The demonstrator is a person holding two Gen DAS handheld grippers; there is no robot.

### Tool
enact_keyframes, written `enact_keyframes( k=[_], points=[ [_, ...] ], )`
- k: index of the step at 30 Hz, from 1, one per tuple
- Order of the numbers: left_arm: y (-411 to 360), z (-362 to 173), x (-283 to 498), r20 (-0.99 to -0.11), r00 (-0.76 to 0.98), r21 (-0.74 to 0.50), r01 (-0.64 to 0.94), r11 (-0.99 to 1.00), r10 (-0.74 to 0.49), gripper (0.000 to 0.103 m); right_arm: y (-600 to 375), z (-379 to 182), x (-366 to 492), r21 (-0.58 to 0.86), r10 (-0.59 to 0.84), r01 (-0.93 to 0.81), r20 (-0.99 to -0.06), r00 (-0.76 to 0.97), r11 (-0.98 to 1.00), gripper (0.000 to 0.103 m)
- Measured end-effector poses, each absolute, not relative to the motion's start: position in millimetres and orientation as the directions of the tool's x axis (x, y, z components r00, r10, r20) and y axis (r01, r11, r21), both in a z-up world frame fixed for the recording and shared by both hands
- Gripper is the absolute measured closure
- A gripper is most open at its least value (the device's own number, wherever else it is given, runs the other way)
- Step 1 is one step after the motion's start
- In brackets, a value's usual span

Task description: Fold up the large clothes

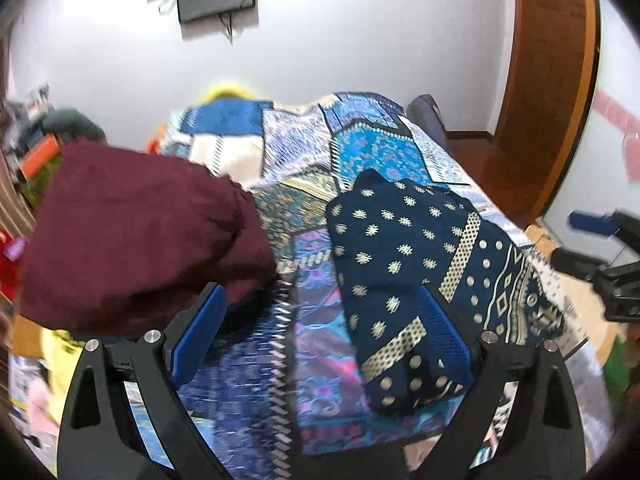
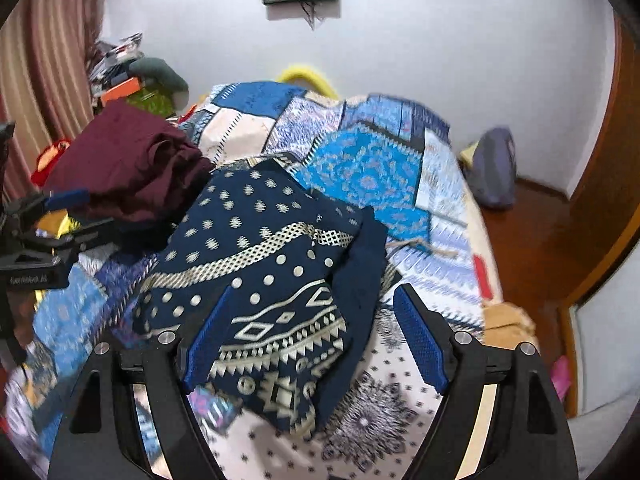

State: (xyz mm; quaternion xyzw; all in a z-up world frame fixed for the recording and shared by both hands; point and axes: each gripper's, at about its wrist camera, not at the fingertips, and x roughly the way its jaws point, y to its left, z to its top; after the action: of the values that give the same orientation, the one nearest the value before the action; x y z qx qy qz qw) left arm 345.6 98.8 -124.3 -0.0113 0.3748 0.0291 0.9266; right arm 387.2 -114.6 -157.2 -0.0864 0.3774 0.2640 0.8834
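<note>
The right gripper (image 2: 316, 332) has its jaws wide apart; the blue ribbed pads (image 2: 420, 344) stand clear on either side of the cloth below and press on nothing. The left gripper (image 1: 320, 328) is likewise open, its pads (image 1: 200, 332) apart with only bedding and cloth visible between them.

The navy printed garment (image 2: 264, 264) lies below both grippers on the bed (image 2: 376, 168), folded into a compact, roughly rectangular bundle. It is a thin woven fabric, matte, printed in cream dots, lattice bands and zigzag borders. A plain navy layer shows along its right edge.

Handling estimate: light, fully limp, no stiffness. It will drape and sag from any single hold, and stacked layers may slide over one another. Not fragile. Take hold at a folded edge or corner, pinching all layers together, one gripper at each end of the same edge, to keep the fold square.

A maroon garment (image 2: 132, 164), heavier-looking and softly crumpled, lies folded at the left, just beside the navy bundle. The bed cover is a patchwork print in blues and white, soft and slightly rumpled.
</note>
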Motion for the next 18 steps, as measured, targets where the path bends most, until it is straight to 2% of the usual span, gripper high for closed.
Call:
enact_keyframes(
  k=[5,8,12,16,18],
  points=[
    [112.3,-159.3,374.7,-0.748,0.65,-0.231,-0.059,0.971,-0.138,0.007,-122.0,-188.9,425.2,0.107,0.373,-0.468,-0.765,0.525,0.877,0.025],
    [123.5,-186.3,389.6,-0.748,0.606,-0.392,-0.075,0.917,-0.27,0.007,-133.3,-204.7,443.2,0.265,0.473,-0.46,-0.77,0.428,0.847,0.025],
    [126.4,-215.8,403.8,-0.742,0.552,-0.505,-0.088,0.858,-0.38,0.007,-145.2,-234.4,463.6,0.482,0.608,-0.41,-0.746,0.272,0.774,0.024],
    [131.7,-234.0,416.2,-0.691,0.526,-0.63,-0.104,0.77,-0.495,0.007,-148.0,-262.9,478.4,0.519,0.615,-0.363,-0.754,0.233,0.774,0.001],
    [133.1,-238.9,422.3,-0.677,0.519,-0.659,-0.111,0.744,-0.522,0.007,-145.9,-275.8,484.6,0.545,0.629,-0.35,-0.751,0.201,0.762,0.0]
  ],
)
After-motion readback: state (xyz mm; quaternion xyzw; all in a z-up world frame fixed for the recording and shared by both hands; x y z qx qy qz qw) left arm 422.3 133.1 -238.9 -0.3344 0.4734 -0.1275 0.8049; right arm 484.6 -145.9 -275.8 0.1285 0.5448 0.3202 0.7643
